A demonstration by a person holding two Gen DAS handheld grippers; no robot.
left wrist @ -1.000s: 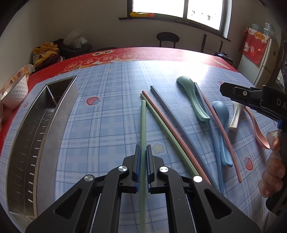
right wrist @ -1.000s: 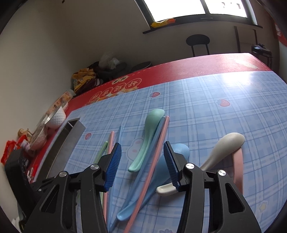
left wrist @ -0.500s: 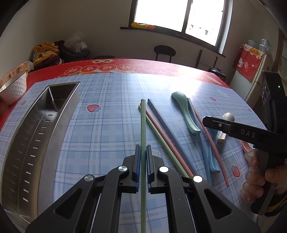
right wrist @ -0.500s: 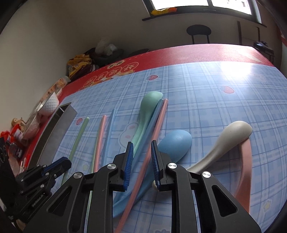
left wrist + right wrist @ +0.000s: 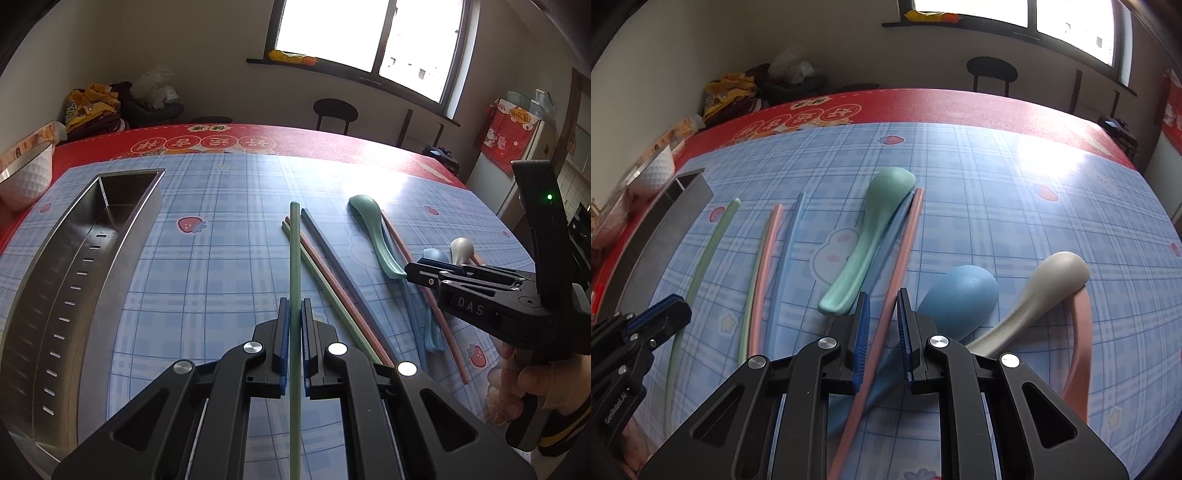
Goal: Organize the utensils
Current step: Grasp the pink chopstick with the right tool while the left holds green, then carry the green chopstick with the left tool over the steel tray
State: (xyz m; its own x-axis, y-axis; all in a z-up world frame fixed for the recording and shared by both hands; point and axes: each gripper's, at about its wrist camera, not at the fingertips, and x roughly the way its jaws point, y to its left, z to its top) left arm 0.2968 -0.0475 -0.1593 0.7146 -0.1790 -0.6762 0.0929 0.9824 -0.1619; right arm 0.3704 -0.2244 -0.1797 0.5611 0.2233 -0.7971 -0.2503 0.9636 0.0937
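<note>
Step in hand, as we judge it: gathering chopsticks for the steel caddy, at ten o'clock on the table.

Our left gripper is clamped on a green chopstick, which points to twelve o'clock, its far end above the cloth.

Our right gripper has just been closing, and a pink chopstick runs between the pads. A sliver of gap shows either side, so no grip yet.

Next move calls for finishing the squeeze, then lifting clear of the blue spoon at two o'clock.

Chopsticks: slender, matte, pastel.
</note>
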